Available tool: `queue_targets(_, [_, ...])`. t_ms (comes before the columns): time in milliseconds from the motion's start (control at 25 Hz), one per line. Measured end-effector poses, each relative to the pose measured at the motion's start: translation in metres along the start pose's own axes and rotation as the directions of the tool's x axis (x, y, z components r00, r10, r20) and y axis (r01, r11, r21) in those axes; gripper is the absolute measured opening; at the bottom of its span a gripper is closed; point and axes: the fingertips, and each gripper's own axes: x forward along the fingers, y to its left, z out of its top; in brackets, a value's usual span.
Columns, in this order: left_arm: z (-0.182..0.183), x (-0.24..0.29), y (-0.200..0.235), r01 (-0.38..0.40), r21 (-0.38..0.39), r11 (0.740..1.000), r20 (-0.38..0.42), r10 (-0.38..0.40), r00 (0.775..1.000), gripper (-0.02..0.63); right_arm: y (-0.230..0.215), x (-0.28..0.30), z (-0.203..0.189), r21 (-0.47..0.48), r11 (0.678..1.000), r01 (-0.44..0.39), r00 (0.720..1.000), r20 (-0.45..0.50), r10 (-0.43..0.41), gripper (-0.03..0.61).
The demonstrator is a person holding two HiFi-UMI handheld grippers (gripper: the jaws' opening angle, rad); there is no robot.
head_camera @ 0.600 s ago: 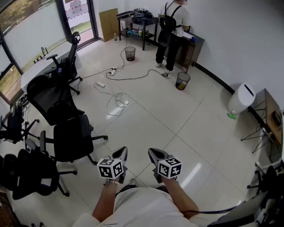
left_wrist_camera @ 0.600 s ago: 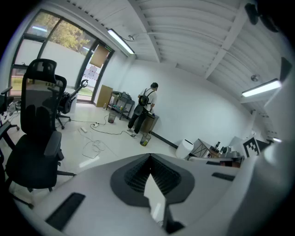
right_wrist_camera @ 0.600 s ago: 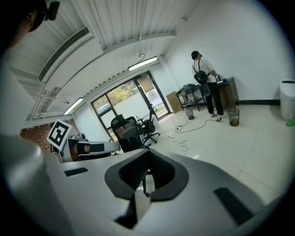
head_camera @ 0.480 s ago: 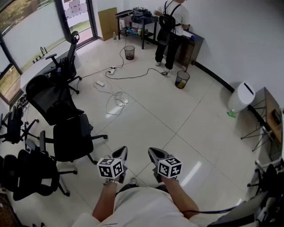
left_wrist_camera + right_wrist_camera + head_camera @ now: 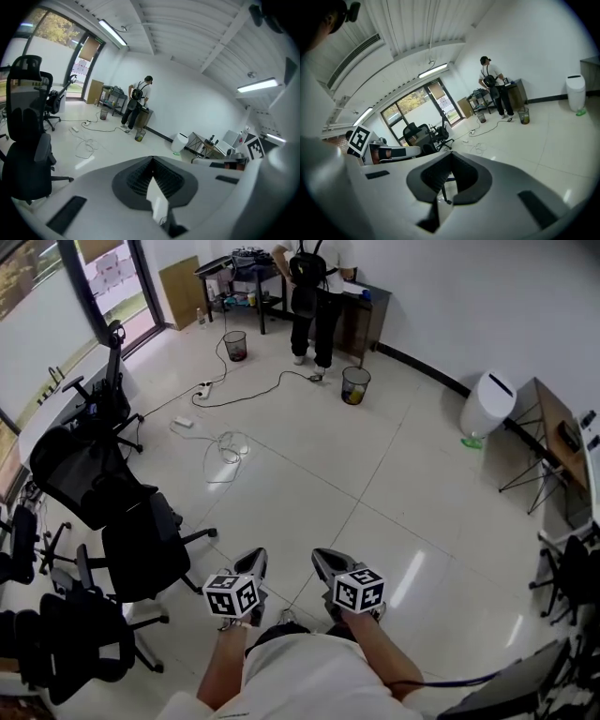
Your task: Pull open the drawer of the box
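Note:
No box or drawer shows in any view. In the head view both grippers are held close in front of the person's body, above a white tiled floor. My left gripper (image 5: 255, 561) and my right gripper (image 5: 322, 562) point forward side by side, each with its marker cube behind. The jaws of each meet at the tip with nothing between them, as the left gripper view (image 5: 152, 158) and the right gripper view (image 5: 451, 154) also show. Both look out over the open office.
Several black office chairs (image 5: 141, 545) crowd the left. Cables (image 5: 225, 442) lie on the floor ahead. A person (image 5: 314, 277) stands at a far desk beside a bin (image 5: 354, 385). A white bin (image 5: 487, 404) and a folding table (image 5: 553, 432) stand at the right.
The head view has swung a little, so the room has slid left and up in frame. Both grippers keep their place before the body, still shut.

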Motion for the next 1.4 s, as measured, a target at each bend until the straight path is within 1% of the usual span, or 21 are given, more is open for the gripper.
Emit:
queue_targets(280, [-0.003,0.022,-0.031,0.079,0.053,0.995,-0.041,-0.077,0.996,0.002,-0.018,-0.027,-0.002,0.02,0.998,0.058,0.998,0.028,-0.058,-0.014])
queue_targets(400, [-0.002,0.032,-0.055,0.116,0.071,0.991,-0.051,-0.112,0.992,0.002,-0.029,-0.046,0.001,0.026,0.996,0.083,0.996,0.041,-0.084,-0.014])
queue_targets(560, [-0.004,0.047,-0.093,0.18,0.105,0.978,-0.084,-0.172,0.982,0.002,-0.052,-0.074,0.008,0.055,0.989,0.136,0.988,0.065,-0.139,-0.013])
queue_targets(760, [-0.012,0.069,-0.131,0.235,0.138,0.962,-0.131,-0.217,0.967,0.002,-0.08,-0.106,0.014,0.089,0.979,0.182,0.976,0.103,-0.191,-0.014])
queue_targets(1040, [-0.009,0.111,-0.2,0.317,0.21,0.925,-0.187,-0.281,0.942,0.002,-0.13,-0.168,0.032,0.161,0.957,0.242,0.944,0.191,-0.271,-0.014])
queue_targets(1200, [-0.013,0.135,-0.246,0.373,0.249,0.894,-0.213,-0.325,0.921,0.002,-0.166,-0.205,0.036,0.218,0.932,0.29,0.913,0.23,-0.337,-0.012])
queue_targets(1400, [-0.023,0.161,-0.296,0.433,0.283,0.856,-0.264,-0.365,0.893,0.002,-0.205,-0.246,0.037,0.287,0.898,0.334,0.877,0.256,-0.408,-0.014])
